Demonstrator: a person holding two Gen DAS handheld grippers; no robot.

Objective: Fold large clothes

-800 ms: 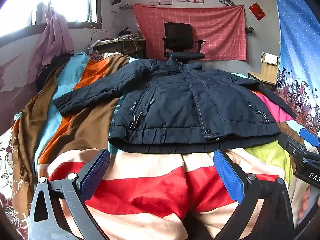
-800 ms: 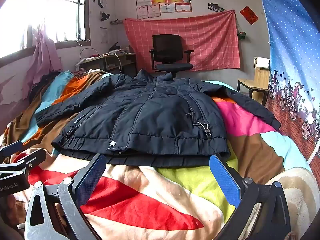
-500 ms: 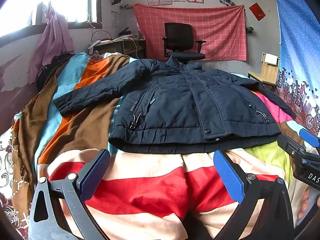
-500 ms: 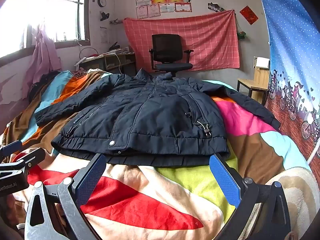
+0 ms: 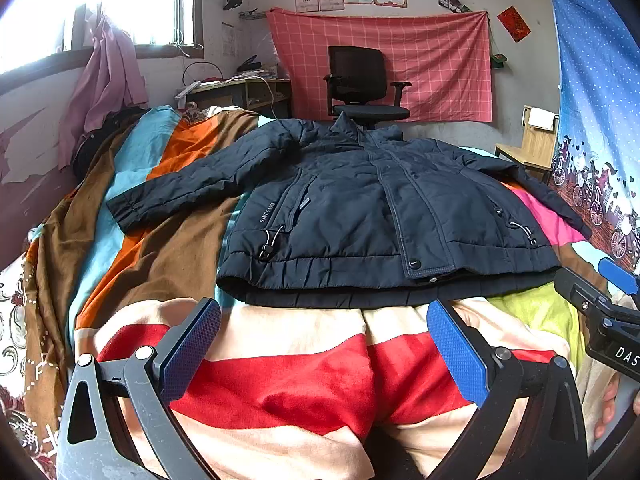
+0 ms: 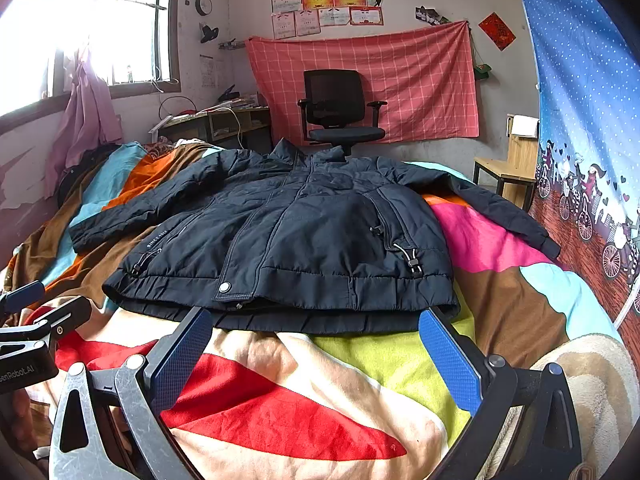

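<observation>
Both claws, left [image 5: 323, 344] and right [image 6: 315, 346], gape empty near the padded jacket [image 5: 372, 216]; pinching only its slippery top layer would spoil the fold.

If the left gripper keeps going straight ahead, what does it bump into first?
Most likely the bottom hem of the dark jacket, lying just beyond the open left gripper. Only striped blanket shows in between, though depth is hard to judge.

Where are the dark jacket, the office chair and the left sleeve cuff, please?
dark jacket [image 5: 360, 216]: left wrist view, front panel beside the placket.
office chair [image 6: 334, 98]: right wrist view, backrest.
left sleeve cuff [image 5: 124, 212]: left wrist view, sleeve end on the blanket.
</observation>
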